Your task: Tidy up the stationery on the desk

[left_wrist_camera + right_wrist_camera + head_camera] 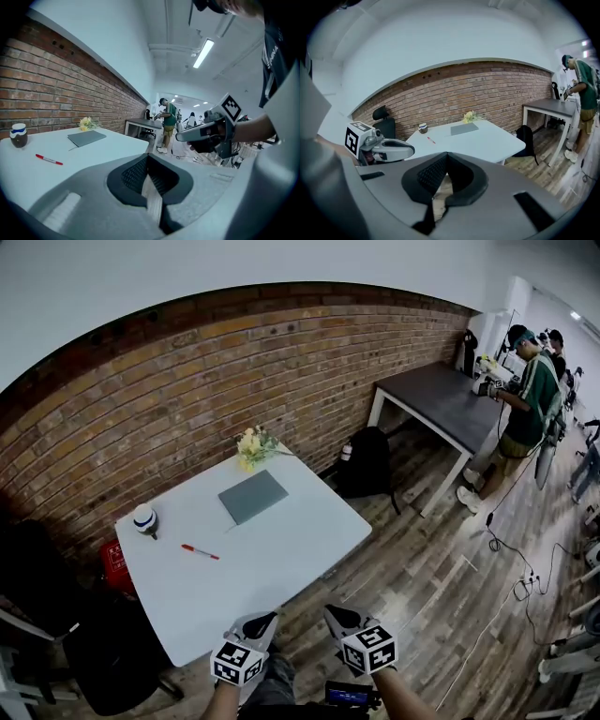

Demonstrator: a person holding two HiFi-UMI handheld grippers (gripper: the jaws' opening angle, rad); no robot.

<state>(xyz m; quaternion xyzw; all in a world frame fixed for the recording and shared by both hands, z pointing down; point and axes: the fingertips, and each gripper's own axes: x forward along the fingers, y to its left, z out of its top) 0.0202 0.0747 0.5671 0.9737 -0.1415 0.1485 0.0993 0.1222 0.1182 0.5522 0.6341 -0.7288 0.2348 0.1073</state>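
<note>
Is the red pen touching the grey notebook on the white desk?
Apart. The head view shows bare white desk between the red pen and the grey notebook; the left gripper view shows the same gap.

Brick wall (187,399) upper left. Backpack (367,465) at centre, on wood floor (422,559). Dark table (436,395), person (534,395) upper right.

light: even, ceiling tube (203,52) lit | shadows: soft | edges: strong fisheye bend, dark vignette | blur: slight
</note>
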